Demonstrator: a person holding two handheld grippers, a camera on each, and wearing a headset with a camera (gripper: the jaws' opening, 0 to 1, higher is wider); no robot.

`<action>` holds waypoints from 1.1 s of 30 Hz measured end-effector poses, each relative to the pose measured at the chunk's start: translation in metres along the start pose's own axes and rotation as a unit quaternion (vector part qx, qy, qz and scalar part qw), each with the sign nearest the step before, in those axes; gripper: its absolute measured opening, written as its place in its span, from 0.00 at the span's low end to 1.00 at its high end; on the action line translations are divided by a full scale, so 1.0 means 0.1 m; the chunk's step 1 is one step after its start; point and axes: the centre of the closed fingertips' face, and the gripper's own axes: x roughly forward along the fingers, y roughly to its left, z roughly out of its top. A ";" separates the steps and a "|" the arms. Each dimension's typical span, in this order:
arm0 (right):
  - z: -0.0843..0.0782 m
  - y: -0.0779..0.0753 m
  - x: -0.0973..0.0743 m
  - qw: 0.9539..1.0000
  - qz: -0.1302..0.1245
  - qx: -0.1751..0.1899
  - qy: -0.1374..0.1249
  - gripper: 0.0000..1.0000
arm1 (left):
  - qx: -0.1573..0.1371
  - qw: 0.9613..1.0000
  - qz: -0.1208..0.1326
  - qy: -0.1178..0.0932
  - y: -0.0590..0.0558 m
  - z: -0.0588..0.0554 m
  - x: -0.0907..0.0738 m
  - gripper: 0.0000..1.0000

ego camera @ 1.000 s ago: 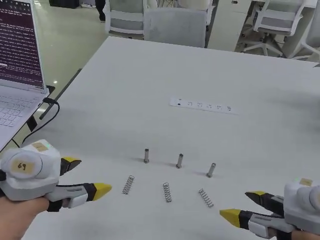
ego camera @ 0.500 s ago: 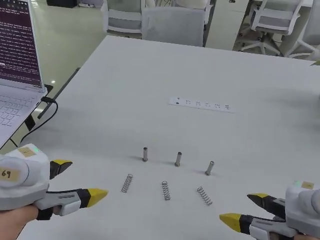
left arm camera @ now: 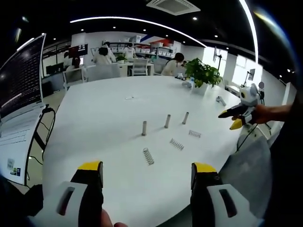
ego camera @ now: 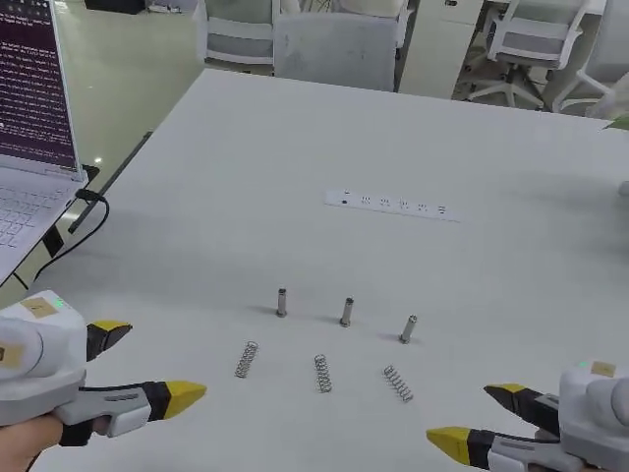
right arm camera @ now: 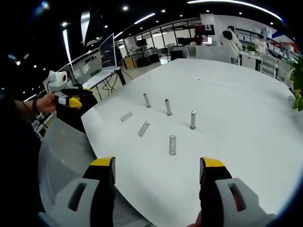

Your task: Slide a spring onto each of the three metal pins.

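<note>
Head view: three pins (ego camera: 346, 312) stand in a row toward the surface's (ego camera: 295, 147) near edge, with three springs (ego camera: 322, 373) lying just before them (all apart from the pins). Left gripper view: left gripper (left arm camera: 147, 167) wide open, empty. Right gripper view: right gripper (right arm camera: 157, 163) likewise.

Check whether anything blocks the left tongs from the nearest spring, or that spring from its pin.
Nothing visible does. Bare table lies between the open left tongs and the leftmost spring, and between that spring and the leftmost pin standing behind it.
</note>
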 end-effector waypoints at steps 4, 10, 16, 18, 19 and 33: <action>-0.03 0.01 0.00 1.000 0.002 0.000 0.005 0.72 | 0.001 1.000 -0.007 0.005 -0.04 -0.02 0.05 0.72; -0.06 0.03 -0.01 1.000 0.003 -0.003 0.013 0.74 | 0.001 1.000 -0.015 0.008 -0.09 -0.04 0.10 0.72; -0.07 0.04 -0.02 1.000 0.002 0.002 0.012 0.74 | 0.004 1.000 -0.022 0.012 -0.11 -0.03 0.20 0.72; -0.10 0.04 -0.02 1.000 0.001 0.001 0.016 0.74 | 0.006 1.000 -0.023 0.012 -0.11 -0.02 0.24 0.71; -0.11 0.04 -0.02 1.000 0.001 0.001 0.018 0.73 | 0.006 1.000 -0.023 0.012 -0.10 -0.01 0.26 0.71; -0.07 0.02 0.00 1.000 -0.003 0.009 0.015 0.72 | -0.011 1.000 -0.020 0.018 -0.08 -0.03 0.56 0.63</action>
